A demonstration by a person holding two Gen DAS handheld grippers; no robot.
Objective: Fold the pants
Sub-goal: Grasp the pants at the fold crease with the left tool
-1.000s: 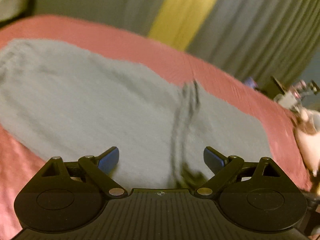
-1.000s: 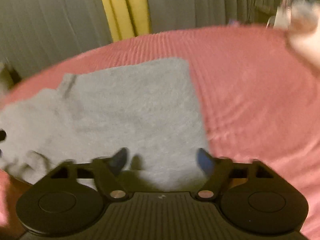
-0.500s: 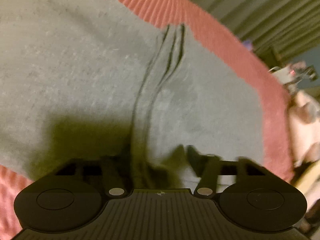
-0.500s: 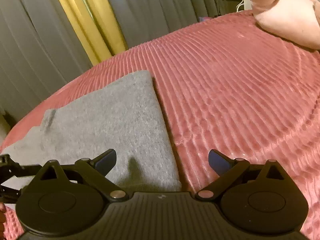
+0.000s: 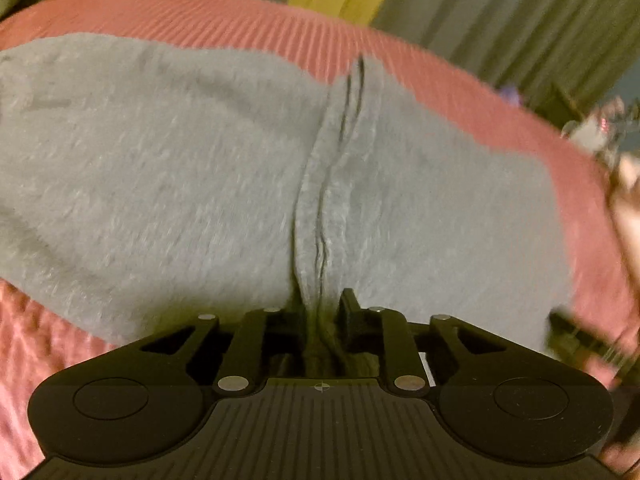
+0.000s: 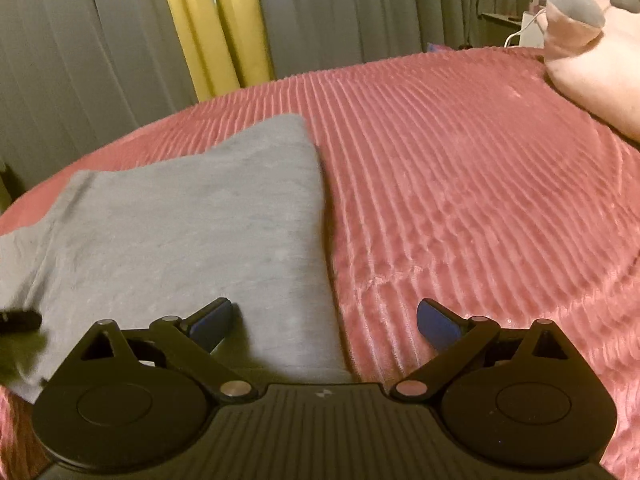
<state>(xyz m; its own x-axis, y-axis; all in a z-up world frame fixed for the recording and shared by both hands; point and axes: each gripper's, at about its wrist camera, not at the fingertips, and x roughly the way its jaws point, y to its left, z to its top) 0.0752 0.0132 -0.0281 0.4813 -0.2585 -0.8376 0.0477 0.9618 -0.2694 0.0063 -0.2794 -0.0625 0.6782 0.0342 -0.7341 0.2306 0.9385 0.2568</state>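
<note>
Pants (image 5: 200, 184) fold between closing left fingers (image 5: 348, 316); right fingers (image 6: 436, 324) wide apart.

pants (image 5: 200, 184): on bedspread (image 6: 460, 200), ahead of both tools
pants' fold ridge (image 5: 320, 220): between left gripper's (image 5: 320, 312) closing jaws
curtains (image 6: 340, 12): beyond bedspread

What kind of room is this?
Probably a bedroom. Grey pants lie on a wide pink ribbed bedspread, long grey and yellow curtains hang behind it, and a pale plush toy sits at the far corner.
</note>
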